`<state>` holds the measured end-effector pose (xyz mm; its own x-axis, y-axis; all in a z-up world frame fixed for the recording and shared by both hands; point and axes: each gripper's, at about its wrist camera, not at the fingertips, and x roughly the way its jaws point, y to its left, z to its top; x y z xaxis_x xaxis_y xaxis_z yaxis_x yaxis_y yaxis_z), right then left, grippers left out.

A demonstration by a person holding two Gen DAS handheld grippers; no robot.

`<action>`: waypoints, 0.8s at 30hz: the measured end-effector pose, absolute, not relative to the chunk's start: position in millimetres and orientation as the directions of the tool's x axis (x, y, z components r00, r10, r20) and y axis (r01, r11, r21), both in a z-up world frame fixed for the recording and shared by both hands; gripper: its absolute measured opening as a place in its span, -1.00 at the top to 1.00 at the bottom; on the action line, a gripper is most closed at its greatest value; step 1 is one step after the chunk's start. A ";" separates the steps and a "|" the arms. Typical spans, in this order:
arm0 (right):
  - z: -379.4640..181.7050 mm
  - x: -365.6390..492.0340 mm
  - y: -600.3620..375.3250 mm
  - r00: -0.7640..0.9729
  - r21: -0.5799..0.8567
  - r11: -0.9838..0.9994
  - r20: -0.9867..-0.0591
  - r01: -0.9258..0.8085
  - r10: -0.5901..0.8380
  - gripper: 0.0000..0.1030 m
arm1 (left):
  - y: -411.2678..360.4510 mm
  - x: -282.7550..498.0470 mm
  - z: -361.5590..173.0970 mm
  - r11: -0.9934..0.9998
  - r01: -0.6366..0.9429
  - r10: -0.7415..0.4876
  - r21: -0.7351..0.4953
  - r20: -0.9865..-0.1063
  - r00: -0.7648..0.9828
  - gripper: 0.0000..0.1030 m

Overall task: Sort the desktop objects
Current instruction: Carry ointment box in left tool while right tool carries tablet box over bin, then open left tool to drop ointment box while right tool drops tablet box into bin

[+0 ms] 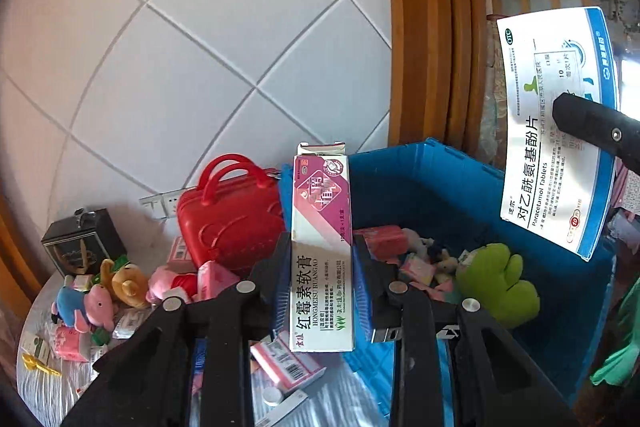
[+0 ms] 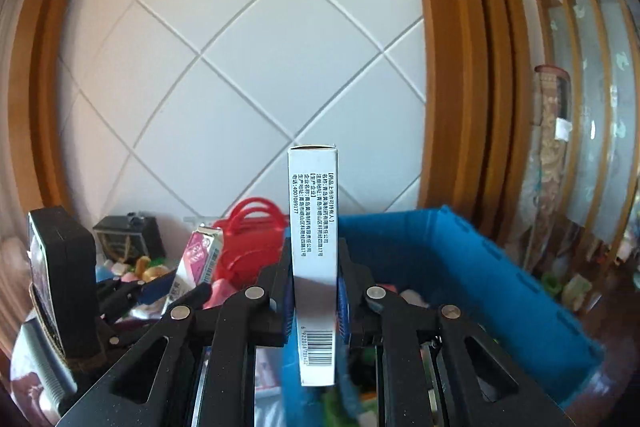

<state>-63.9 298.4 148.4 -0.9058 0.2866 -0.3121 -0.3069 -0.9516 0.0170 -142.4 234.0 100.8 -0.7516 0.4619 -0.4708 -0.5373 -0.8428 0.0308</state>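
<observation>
My left gripper [image 1: 322,267] is shut on a pink and white ointment box [image 1: 322,219], held upright by the left edge of the blue bin [image 1: 440,183]. My right gripper [image 2: 314,267] is shut on a white and blue paracetamol box [image 2: 314,227], seen edge-on above the bin [image 2: 460,267]. The same box shows flat-on in the left wrist view [image 1: 560,131], up over the bin's right side, with a right gripper finger [image 1: 592,123] across it. The left gripper and its ointment box [image 2: 200,255] show at the left of the right wrist view.
The bin holds a green plush [image 1: 496,283], small toys and pink boxes. Left of it stand a red toy suitcase [image 1: 228,219], a black box [image 1: 80,243], plush toys [image 1: 92,307] and loose medicine boxes [image 1: 284,363] on the table. A tiled wall stands behind.
</observation>
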 end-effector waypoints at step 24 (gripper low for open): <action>25.1 -200.8 556.0 -0.702 0.032 -0.868 -0.604 -0.496 0.379 0.68 | 466.3 -240.8 46.6 -0.817 -0.575 0.347 0.044 -0.759 -0.551 0.46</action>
